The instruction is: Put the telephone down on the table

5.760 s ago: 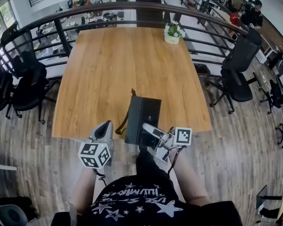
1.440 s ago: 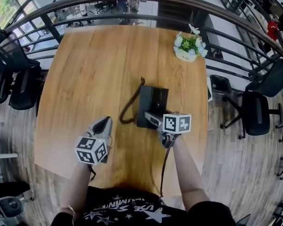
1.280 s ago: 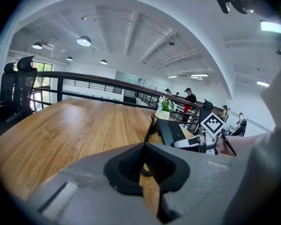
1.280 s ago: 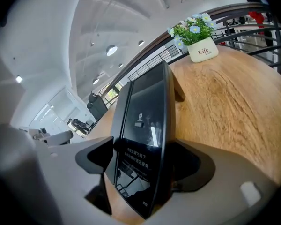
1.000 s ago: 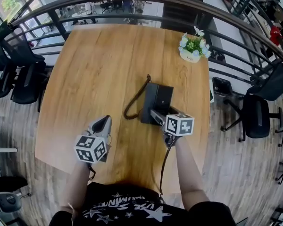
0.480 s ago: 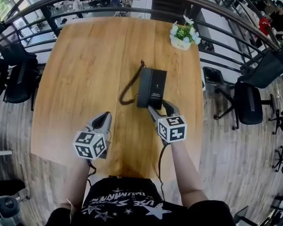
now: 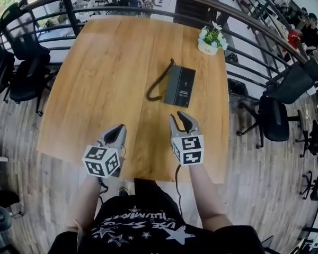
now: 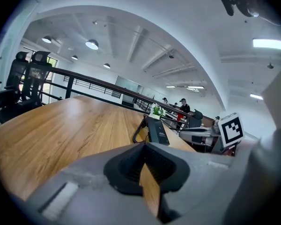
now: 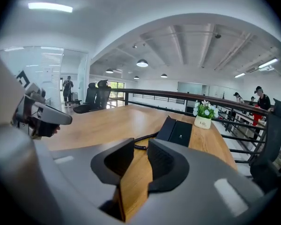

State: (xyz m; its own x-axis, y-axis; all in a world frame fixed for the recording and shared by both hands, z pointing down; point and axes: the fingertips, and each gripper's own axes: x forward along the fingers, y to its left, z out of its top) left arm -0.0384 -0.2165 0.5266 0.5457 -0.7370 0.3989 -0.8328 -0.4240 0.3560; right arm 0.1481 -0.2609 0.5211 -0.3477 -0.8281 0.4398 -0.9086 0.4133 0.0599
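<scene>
Nothing held.
My grey left claw (image 7: 115, 133) is closed; my grey right claw (image 7: 181, 121) has just been closing, a little gap left, nothing inside. Past them the flat black telephone (image 7: 180, 86) lies on the brown wooden counter (image 7: 106, 62).

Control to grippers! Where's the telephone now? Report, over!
Left gripper shut, empty. Right gripper empty, jaws slightly apart, just been closing. Telephone flat on table, clear of both grippers. Nothing in the way.
</scene>
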